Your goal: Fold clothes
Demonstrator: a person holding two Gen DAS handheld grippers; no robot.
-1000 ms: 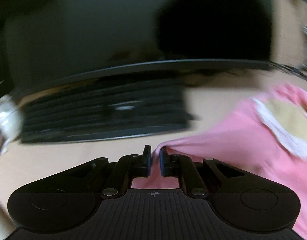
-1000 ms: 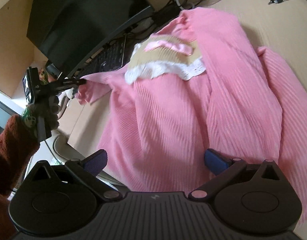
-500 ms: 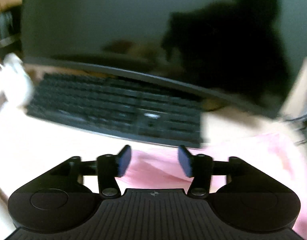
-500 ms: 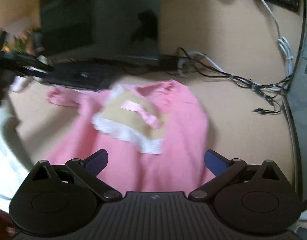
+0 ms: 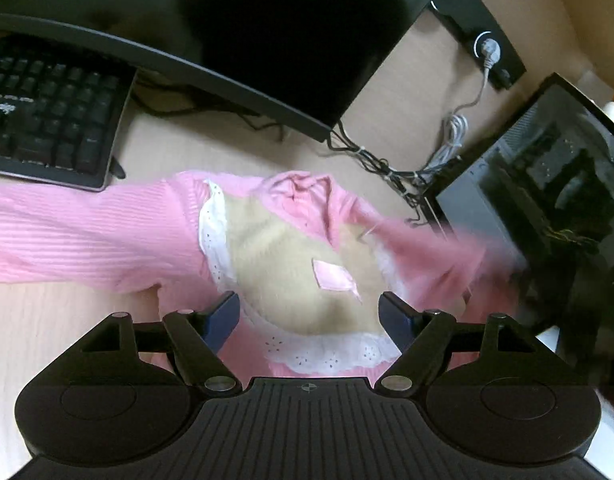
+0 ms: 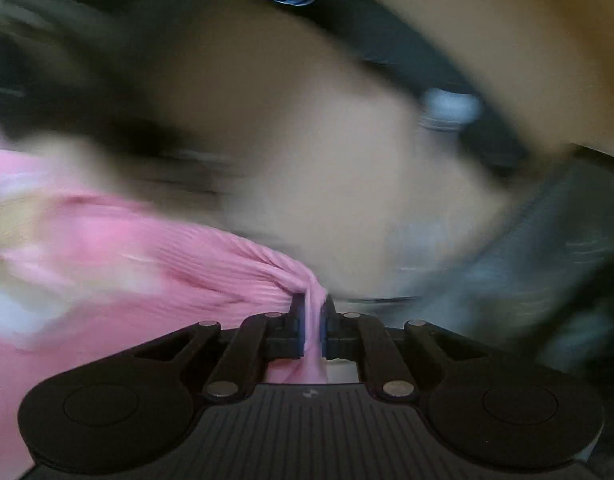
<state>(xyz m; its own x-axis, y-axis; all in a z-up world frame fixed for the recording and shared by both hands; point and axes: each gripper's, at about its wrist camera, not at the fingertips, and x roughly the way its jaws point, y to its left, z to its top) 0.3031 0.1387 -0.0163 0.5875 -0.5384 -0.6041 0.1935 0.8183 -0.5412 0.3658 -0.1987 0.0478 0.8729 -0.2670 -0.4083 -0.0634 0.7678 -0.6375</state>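
Note:
A pink ribbed garment with a beige bib panel, white lace trim and a small pink bow lies spread on the wooden desk. One sleeve stretches out to the left. My left gripper hovers over the bib; its jaws are opening and the pads press on nothing. In the blurred right wrist view my right gripper is shut on a bunched fold of the pink garment, which trails off to the left. In the left wrist view the garment's right sleeve is a blurred pink streak.
A black keyboard lies at the back left under a dark monitor. Tangled cables, a power strip on the back wall and a glass-sided computer case stand at the right.
My left gripper let go of the left sleeve, opened, and swung right over the bib. My right gripper, wide open before, closed on a fold of the garment's right side and lifted it.

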